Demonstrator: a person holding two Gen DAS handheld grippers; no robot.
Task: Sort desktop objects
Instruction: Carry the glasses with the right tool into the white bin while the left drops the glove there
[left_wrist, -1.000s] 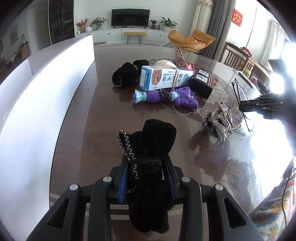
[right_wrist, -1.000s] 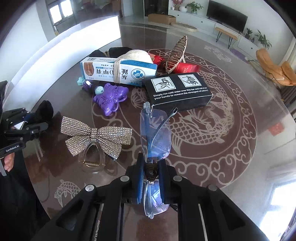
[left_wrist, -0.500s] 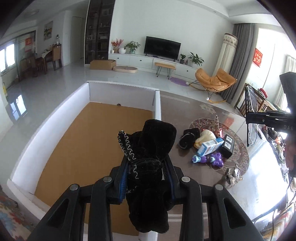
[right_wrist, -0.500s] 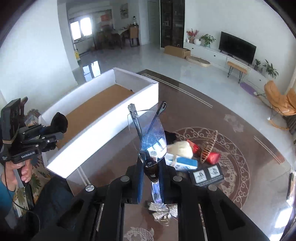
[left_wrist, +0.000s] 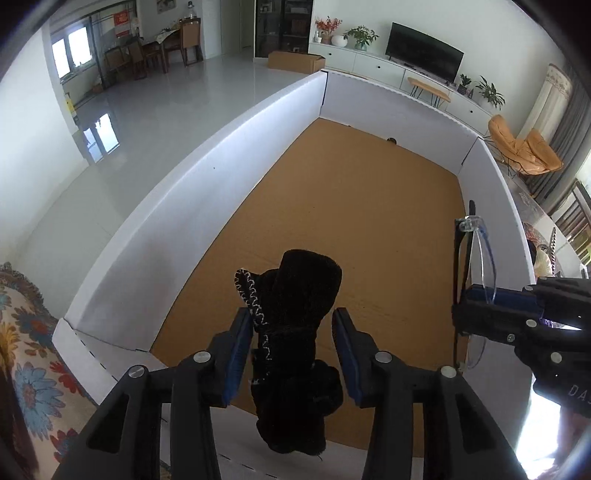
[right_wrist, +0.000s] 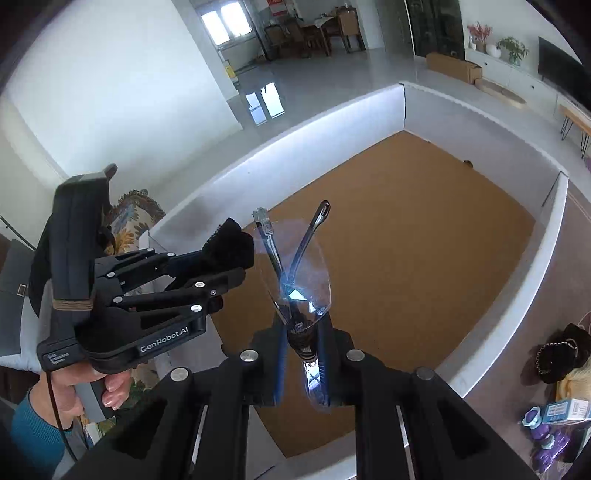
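A black plush piece with white stitching (left_wrist: 295, 306) hangs between the jaws of my left gripper (left_wrist: 291, 317) above the brown floor of a white-walled box (left_wrist: 184, 206). The jaws are opening, and a gap shows between the right pad and the plush. My right gripper (right_wrist: 299, 321) is shut on folded rimless glasses (right_wrist: 295, 258) and holds them upright over the same box (right_wrist: 517, 295). The two grippers hover side by side: the left gripper (right_wrist: 236, 266) and its plush (right_wrist: 231, 243) appear left of the glasses. The right gripper (left_wrist: 461, 310) with the glasses (left_wrist: 480, 258) shows at the right edge.
Right of the box, the dark table carries another black plush piece (right_wrist: 561, 350), a blue-white carton (right_wrist: 565, 410) and a purple toy (right_wrist: 546, 439). A flowered cloth (left_wrist: 29, 369) lies left of the box. A person's hand (right_wrist: 81, 384) grips the left tool.
Both grippers have swung from above the table to above the box, carrying the plush and the glasses. The left jaws have spread wider around the plush.
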